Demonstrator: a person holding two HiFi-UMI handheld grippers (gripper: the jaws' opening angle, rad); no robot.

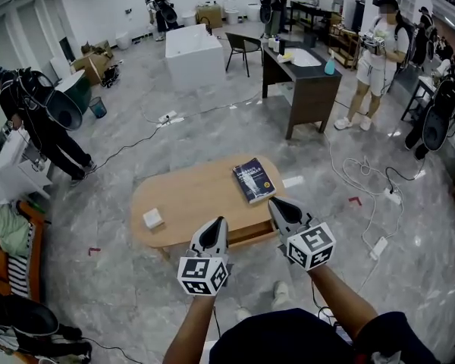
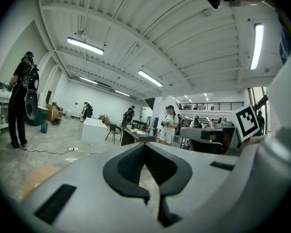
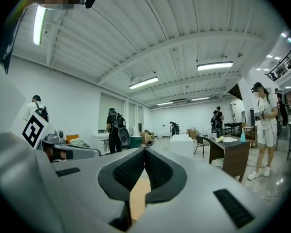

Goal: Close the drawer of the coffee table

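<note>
An oval wooden coffee table (image 1: 182,203) stands on the marble floor in the head view. Its drawer (image 1: 250,233) shows as a wood strip under the near edge, between my two grippers, slightly out. My left gripper (image 1: 218,223) hovers by the near edge, left of the drawer, shut and holding nothing. At the drawer's right end my right gripper (image 1: 274,202) is also shut and empty. In the left gripper view the left gripper (image 2: 145,147) has its jaws meeting at the tips. The right gripper (image 3: 145,152) looks the same in its own view, with wood behind the jaws.
A dark blue book (image 1: 253,180) and a small white box (image 1: 152,218) lie on the table. Cables and power strips (image 1: 379,246) trail on the floor to the right. A dark desk (image 1: 307,82), a white block (image 1: 193,55) and several people stand farther back.
</note>
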